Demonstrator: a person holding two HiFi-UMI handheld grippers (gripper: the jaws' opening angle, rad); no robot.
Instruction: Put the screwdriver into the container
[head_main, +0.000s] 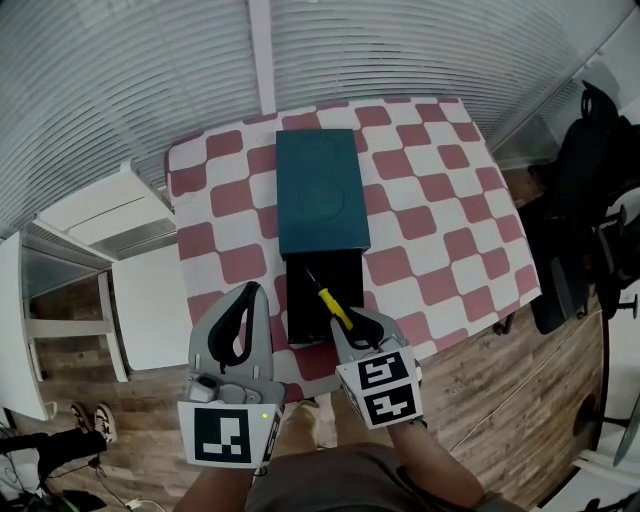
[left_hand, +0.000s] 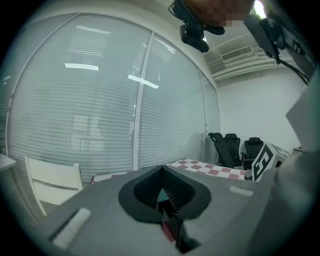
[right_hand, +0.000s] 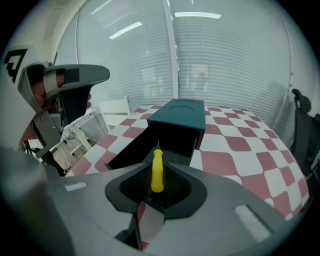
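Observation:
A screwdriver with a yellow and black handle is held in my right gripper, whose jaws are shut on the handle end. Its thin shaft points out over the open black drawer of the dark teal container. In the right gripper view the drawer opens toward me just beyond the tip. My left gripper hangs at the table's near edge, left of the drawer, with its jaws closed together and nothing between them.
The container stands on a table with a red and white checked cloth. A white chair sits left of the table. Black office chairs stand to the right. Window blinds run behind the table.

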